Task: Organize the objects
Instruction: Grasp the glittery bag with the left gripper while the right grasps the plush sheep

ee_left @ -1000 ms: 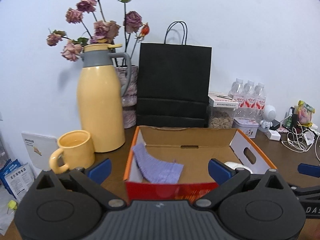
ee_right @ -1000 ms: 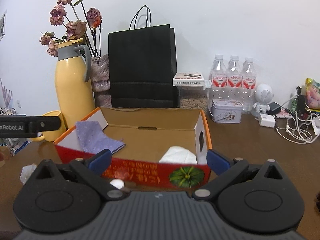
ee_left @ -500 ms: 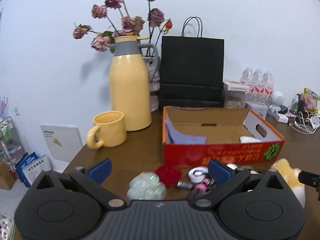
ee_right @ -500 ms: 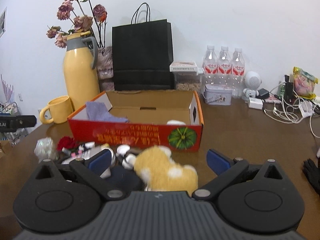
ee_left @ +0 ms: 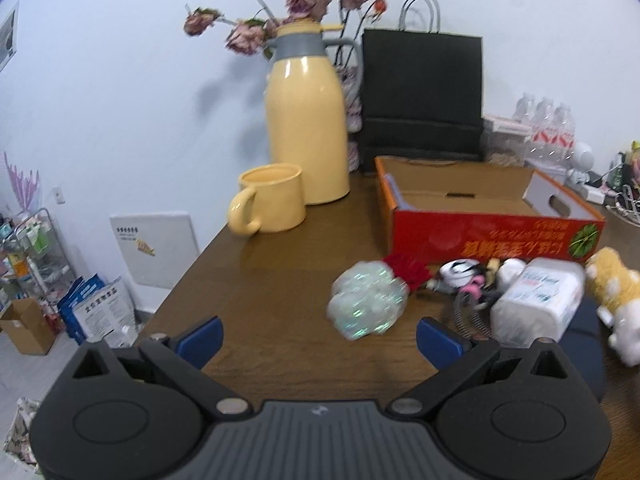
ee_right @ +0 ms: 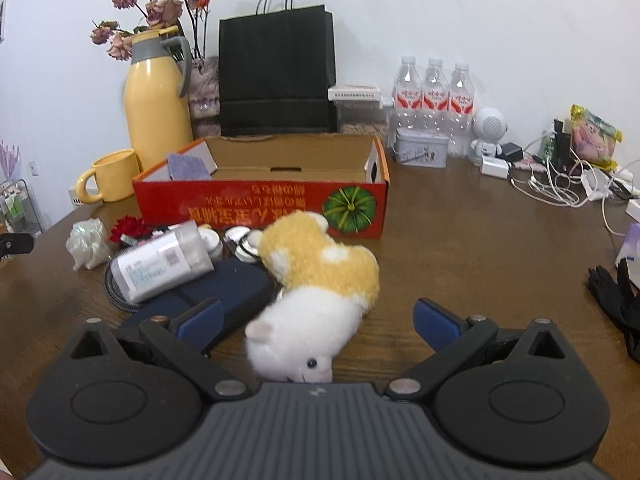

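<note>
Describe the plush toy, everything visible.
The plush toy is a fluffy animal, yellow-orange on the back with white patches, white on the face and belly, with a small dark eye. It lies on its side on the wooden table, in front of the red box, head toward the right gripper, whose jaws stand open around it without gripping. Its back rests against a dark blue pouch.

Wooden table (ee_right: pixel 460 240) (box (ee_right: pixel 260 204), plush (ee_right: pixel 320 264), mug (ee_right: pixel 114 176))
</note>
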### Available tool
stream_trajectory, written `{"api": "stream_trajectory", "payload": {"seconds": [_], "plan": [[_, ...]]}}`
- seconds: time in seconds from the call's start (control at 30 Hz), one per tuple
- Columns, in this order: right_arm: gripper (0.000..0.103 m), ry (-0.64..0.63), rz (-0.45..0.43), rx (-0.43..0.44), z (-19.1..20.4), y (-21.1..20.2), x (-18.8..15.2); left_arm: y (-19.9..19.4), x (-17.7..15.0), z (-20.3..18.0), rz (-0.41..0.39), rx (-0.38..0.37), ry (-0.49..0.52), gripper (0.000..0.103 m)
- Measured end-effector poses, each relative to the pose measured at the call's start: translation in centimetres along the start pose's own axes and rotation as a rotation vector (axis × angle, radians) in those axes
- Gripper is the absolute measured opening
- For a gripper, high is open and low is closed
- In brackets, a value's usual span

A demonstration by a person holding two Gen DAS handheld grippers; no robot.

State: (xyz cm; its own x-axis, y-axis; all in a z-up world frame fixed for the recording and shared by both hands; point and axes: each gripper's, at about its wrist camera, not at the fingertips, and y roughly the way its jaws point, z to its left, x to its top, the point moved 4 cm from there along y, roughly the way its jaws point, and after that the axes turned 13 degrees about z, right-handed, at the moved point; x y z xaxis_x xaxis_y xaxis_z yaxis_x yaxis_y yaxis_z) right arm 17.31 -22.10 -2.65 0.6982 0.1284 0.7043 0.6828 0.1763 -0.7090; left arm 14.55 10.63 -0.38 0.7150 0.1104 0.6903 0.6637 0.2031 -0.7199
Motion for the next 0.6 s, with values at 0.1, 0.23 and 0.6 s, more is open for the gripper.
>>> {"api": "stream_trajectory", "payload": {"seconds": [0.1, 0.23, 0.6], "plan": [[0.103, 0.013, 0.017, -0.011, -0.2, 0.6, -0.1, 1.3, -0.1, 0.4, 0.034, -0.005, -0.005, 0.103], [0.103, 0.011, 0.026, -0.019, 0.1, 1.3, 0.2, 2.4, 0.2, 0.3, 0.046, -0.013, 0.011, 0.103], [0.103, 0.049, 0.058, -0.042, -0.7, 4.0, 1.0, 5.6, 2.9, -0.8, 0.051, -0.033, 0.027, 0.103]]}}
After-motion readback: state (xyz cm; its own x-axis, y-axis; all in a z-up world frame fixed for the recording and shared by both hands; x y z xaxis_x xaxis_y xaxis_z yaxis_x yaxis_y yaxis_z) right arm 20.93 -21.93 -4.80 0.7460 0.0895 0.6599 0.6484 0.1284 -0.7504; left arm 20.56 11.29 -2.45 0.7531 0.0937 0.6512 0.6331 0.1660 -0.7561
